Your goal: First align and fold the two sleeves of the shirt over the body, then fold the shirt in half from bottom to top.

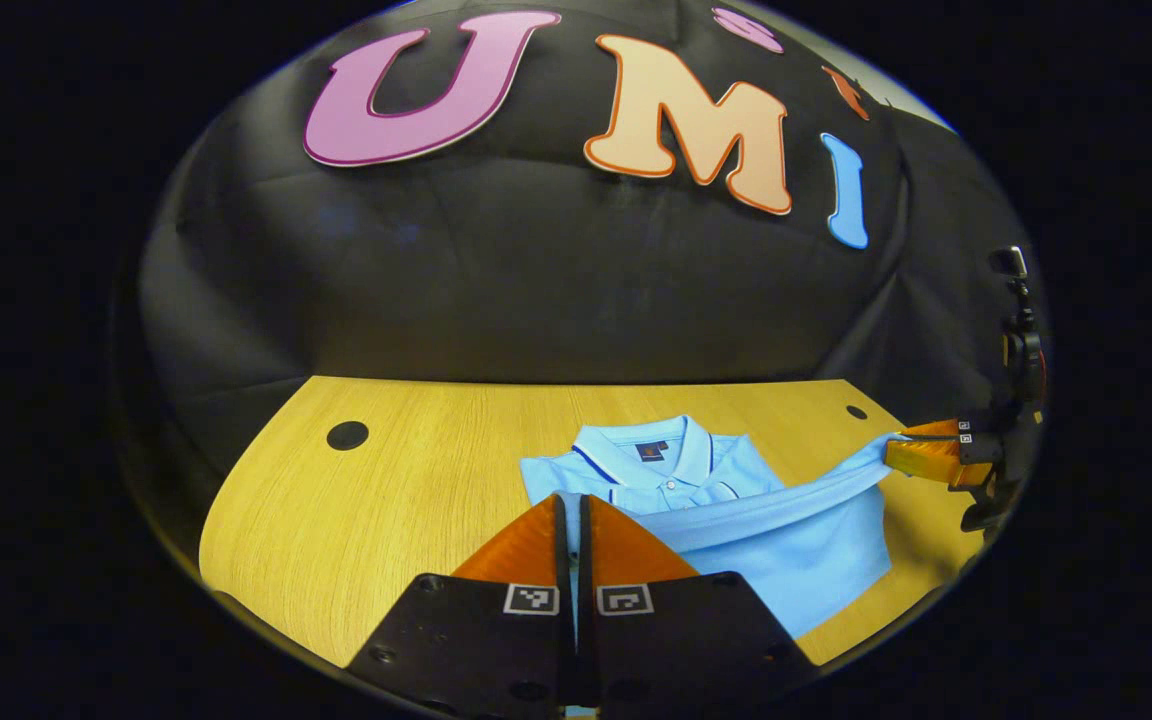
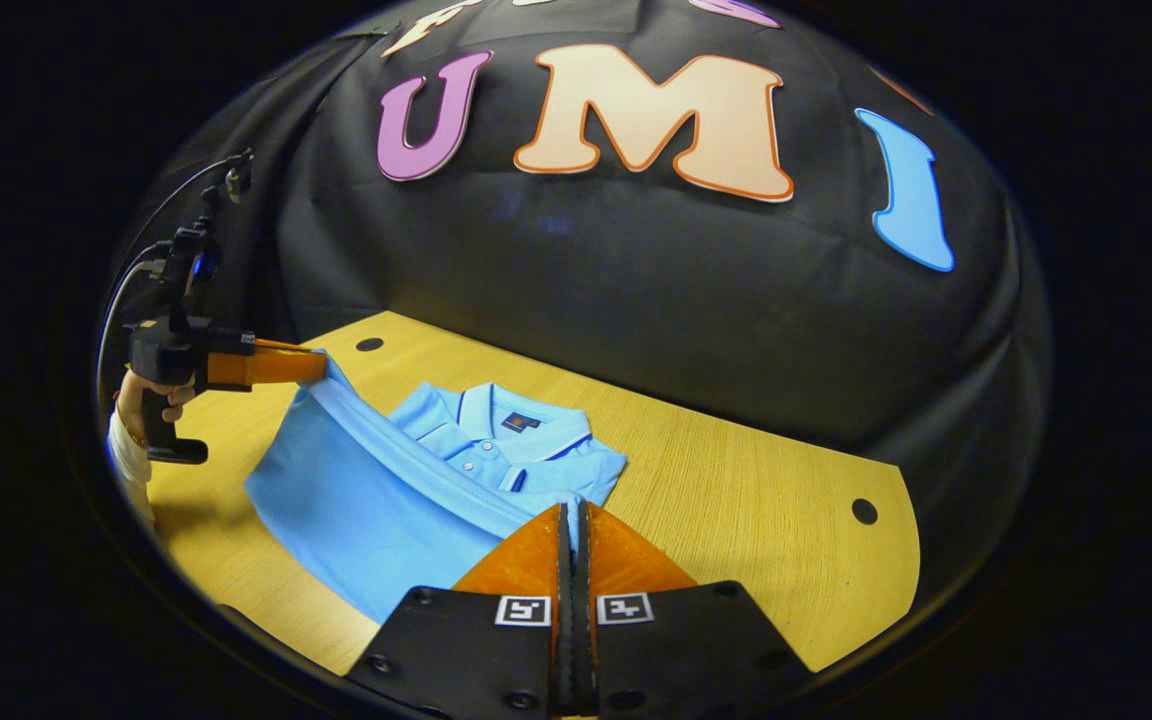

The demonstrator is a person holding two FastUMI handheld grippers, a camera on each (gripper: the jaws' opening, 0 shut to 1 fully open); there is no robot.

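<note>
Now, shirt (image 1: 736,500): lies on the table (image 1: 416,500), collar toward the wall, bottom hem lifted and stretched between both grippers
Left gripper (image 1: 574,512): fingers pressed together, pinching one hem corner
Right gripper (image 2: 570,522): fingers pressed together on the other hem corner
Right gripper view: a hand (image 2: 146,400) grips the left gripper's handle
Left gripper view: right gripper at the far right edge, hem in its tips

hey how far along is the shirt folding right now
Sleeves look already folded in: the shirt is a narrow rectangle on the table. The bottom-to-top fold is in hand: the left gripper and right gripper each pinch a corner of the hem, stretched above the body. Left: carrying the hem up to the collar and letting go.
</note>
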